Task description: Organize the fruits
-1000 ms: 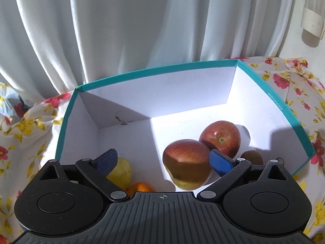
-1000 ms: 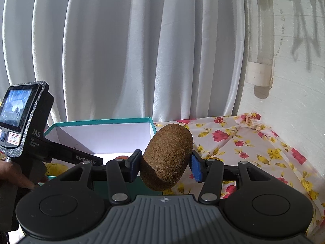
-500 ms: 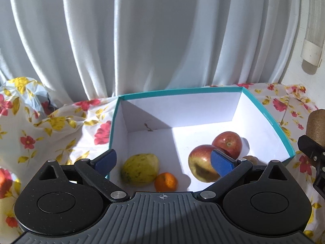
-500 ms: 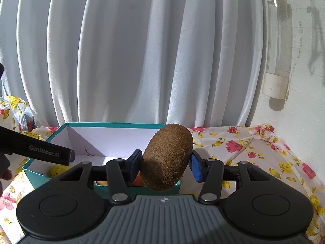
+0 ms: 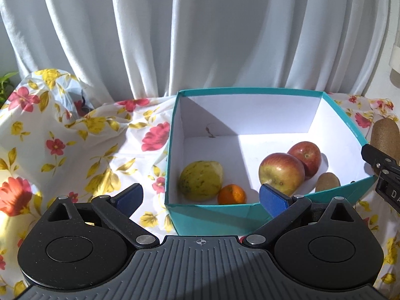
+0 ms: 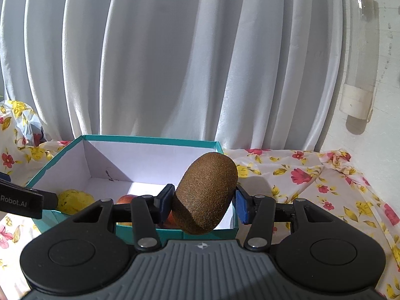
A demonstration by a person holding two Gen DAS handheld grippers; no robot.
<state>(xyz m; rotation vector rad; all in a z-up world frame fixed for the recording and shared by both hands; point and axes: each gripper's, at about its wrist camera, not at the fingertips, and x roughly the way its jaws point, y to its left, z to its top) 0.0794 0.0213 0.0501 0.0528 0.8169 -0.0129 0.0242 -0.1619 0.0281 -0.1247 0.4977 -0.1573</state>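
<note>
A: Risk from here, as judged: a slip of the fuzzy brown oval kiwi (image 6: 205, 192) short of the open teal cardboard box with white inside (image 6: 150, 138), or a knock against the near rim. Likely cause: a grip across the narrow middle only, fruit tilted, top end leaning toward 1 o'clock, lower end hanging below the pads.

B: Placement of the fruit in the right gripper (image 6: 203, 203)?

A: Pinched between both blue pads, left pad at 9 o'clock of the fruit, right pad at 3 o'clock, both pressing on the skin. Held in the air in front of the box's near wall, not yet over the floor.

B: And the left gripper (image 5: 201, 196)?

A: Spread wide, nothing between the pads. Pointed at the box's near left corner, over the floral cloth (image 5: 75, 150).

B: Crowding inside?

A: Yes. Two red apples (image 5: 282, 172) touching at 3 o'clock of the box floor, a second smaller brown kiwi (image 5: 327, 181) just beside them against the right wall, a yellow-green pear-like fruit (image 5: 200, 178) and a small orange tangerine (image 5: 231, 195) at 7 o'clock. Possible roll onto the apples from a high release.
</note>
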